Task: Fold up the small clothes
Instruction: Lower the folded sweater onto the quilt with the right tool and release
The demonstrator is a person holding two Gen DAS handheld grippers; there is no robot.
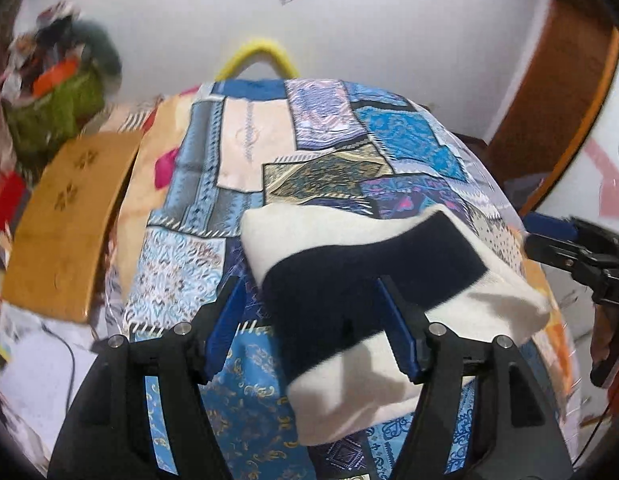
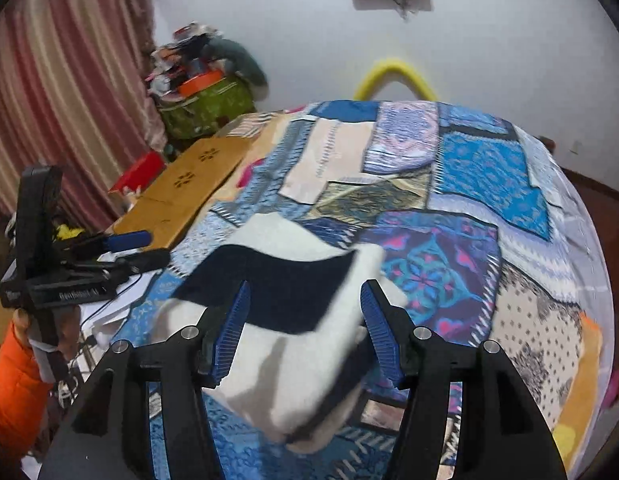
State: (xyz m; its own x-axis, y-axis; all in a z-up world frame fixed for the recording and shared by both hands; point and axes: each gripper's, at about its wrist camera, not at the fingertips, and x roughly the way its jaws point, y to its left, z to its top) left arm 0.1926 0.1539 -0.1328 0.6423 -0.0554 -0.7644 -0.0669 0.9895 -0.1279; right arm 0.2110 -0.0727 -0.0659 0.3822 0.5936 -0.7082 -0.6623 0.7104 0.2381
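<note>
A folded white garment with a wide dark navy band (image 1: 349,280) (image 2: 285,292) lies on the blue patchwork bedspread (image 1: 237,152) (image 2: 489,168). My left gripper (image 1: 309,284) hovers just above its near left part, blue pads apart and pressing on nothing. My right gripper (image 2: 305,286) hangs over the garment's near right part, also open and empty. Each gripper shows in the other's view: the right gripper (image 1: 539,236) at the right edge, the left gripper (image 2: 155,247) at the left, held by a hand in an orange sleeve (image 2: 13,380).
A wooden board (image 1: 65,220) (image 2: 189,184) lies along the bed's left side, beside a red object (image 2: 137,172). A green bag (image 1: 57,108) piled with clutter stands at the back left by a pink curtain (image 2: 69,80). A yellow loop (image 2: 393,72) rises behind the bed.
</note>
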